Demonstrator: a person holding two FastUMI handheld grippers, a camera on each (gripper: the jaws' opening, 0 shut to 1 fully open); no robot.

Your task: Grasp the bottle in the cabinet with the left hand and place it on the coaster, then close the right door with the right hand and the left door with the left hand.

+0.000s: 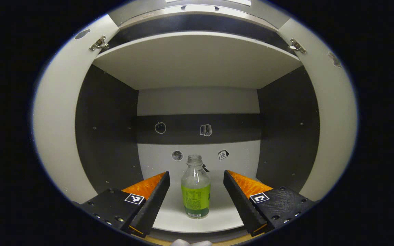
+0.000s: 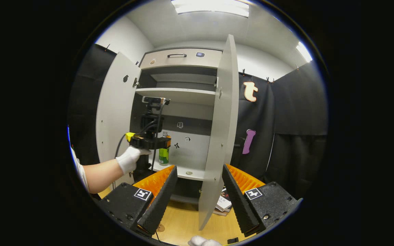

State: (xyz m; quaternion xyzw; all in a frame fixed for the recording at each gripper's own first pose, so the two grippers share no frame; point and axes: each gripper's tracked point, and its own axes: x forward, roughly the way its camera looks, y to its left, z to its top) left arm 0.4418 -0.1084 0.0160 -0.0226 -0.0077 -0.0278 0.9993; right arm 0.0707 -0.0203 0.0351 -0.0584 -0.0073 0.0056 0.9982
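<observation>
A clear bottle (image 1: pixel 196 188) with a green label and no cap stands upright on the cabinet's white lower shelf (image 1: pixel 169 218). My left gripper (image 1: pixel 196 174) is open, one finger on each side of the bottle and neither touching it. In the right gripper view, a white-gloved hand (image 2: pixel 130 159) holds the left gripper (image 2: pixel 149 141) at the cabinet's mouth, right by the bottle (image 2: pixel 164 153). My right gripper (image 2: pixel 199 167) is open and holds nothing; it hangs back in front of the cabinet. Both doors stand open: the left door (image 2: pixel 115 112) swung wide and the right door (image 2: pixel 221 136) edge-on just past my right fingers.
An upper shelf (image 1: pixel 197 58) spans the cabinet above the bottle, and a drawer with a handle (image 2: pixel 177 55) tops it. A small round disc (image 2: pixel 189 173) lies near the lower shelf's front. Below is a wooden surface (image 2: pixel 183 222); books (image 2: pixel 223 203) lie behind the right door.
</observation>
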